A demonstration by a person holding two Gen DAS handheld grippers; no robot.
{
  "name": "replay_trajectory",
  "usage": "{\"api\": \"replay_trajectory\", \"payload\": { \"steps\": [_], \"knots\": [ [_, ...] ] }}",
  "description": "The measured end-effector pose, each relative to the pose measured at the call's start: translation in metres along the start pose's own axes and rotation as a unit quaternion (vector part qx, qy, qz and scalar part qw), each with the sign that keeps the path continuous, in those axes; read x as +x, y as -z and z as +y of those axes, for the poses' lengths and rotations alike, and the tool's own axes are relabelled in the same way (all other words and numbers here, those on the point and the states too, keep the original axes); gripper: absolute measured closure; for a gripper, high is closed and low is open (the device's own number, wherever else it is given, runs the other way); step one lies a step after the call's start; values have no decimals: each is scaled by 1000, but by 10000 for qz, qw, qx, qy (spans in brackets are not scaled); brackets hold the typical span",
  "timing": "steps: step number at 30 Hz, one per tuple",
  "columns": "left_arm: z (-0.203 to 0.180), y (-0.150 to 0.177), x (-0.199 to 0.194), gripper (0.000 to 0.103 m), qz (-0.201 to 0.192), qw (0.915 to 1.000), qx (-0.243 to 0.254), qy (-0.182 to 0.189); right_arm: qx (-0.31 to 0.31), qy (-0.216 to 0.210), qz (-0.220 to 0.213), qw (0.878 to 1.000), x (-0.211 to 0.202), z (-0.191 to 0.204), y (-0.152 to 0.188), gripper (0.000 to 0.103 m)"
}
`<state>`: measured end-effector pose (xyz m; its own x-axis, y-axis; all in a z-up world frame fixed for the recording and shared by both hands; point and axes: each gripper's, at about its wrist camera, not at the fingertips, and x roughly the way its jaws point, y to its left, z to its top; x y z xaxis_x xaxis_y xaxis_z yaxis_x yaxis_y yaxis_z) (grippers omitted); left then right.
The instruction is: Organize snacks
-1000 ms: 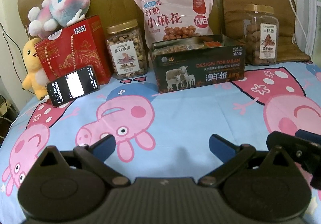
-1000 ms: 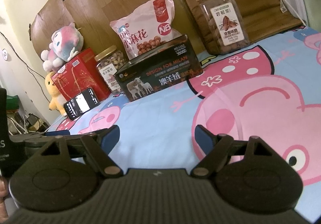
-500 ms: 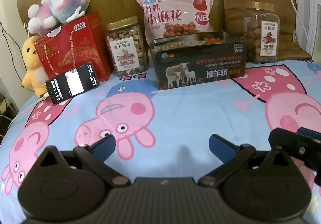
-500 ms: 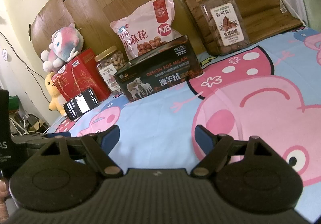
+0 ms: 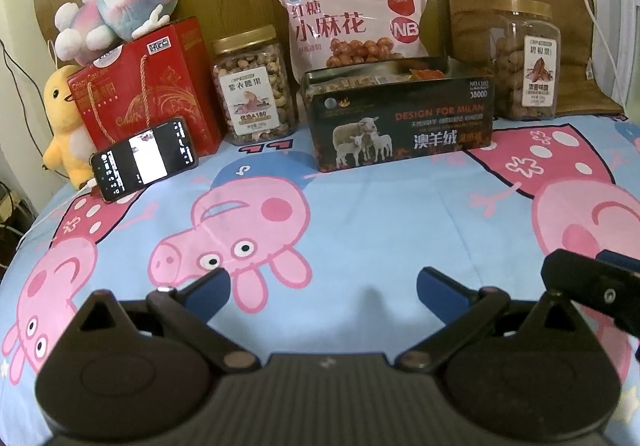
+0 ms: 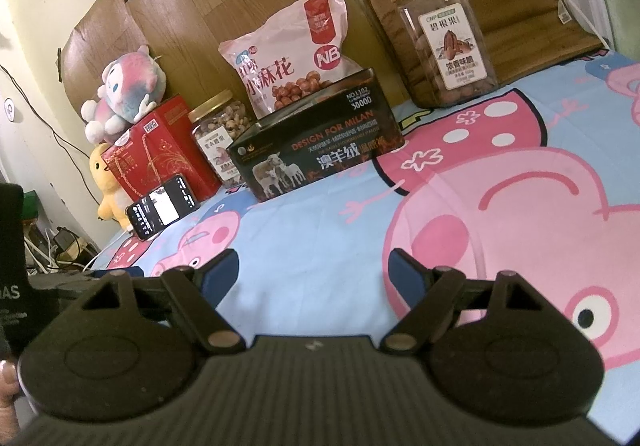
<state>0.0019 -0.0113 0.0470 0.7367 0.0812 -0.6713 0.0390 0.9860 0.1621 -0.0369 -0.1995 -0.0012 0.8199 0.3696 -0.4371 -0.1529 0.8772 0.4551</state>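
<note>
While both tools hovered low over the cartoon-pig bedsheet (image 5: 360, 206) | left gripper (image 5: 322, 282) wide open, empty | right gripper (image 6: 314, 270) same | snacks already inside open black sheep-print box (image 5: 400, 126) | two gold-lidded nut jars (image 5: 254, 86), pink bag (image 5: 352, 18) apparently unsorted

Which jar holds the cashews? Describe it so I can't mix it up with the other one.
Start at the red gift box on the left of the back row. The cashew jar stands right beside it, between it and the black open box. It is the shorter, rounder jar with pale curved nuts; the pecan jar on the far right is taller and squarer.
</note>
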Motion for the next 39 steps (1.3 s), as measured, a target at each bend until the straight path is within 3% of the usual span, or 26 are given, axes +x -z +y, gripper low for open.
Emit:
{"api": "replay_trajectory", "payload": {
  "steps": [39],
  "knots": [
    [2, 2, 2, 0, 21, 10000, 6, -12, 34, -4, -9, 10000, 0, -1, 1, 19]
  ]
}}
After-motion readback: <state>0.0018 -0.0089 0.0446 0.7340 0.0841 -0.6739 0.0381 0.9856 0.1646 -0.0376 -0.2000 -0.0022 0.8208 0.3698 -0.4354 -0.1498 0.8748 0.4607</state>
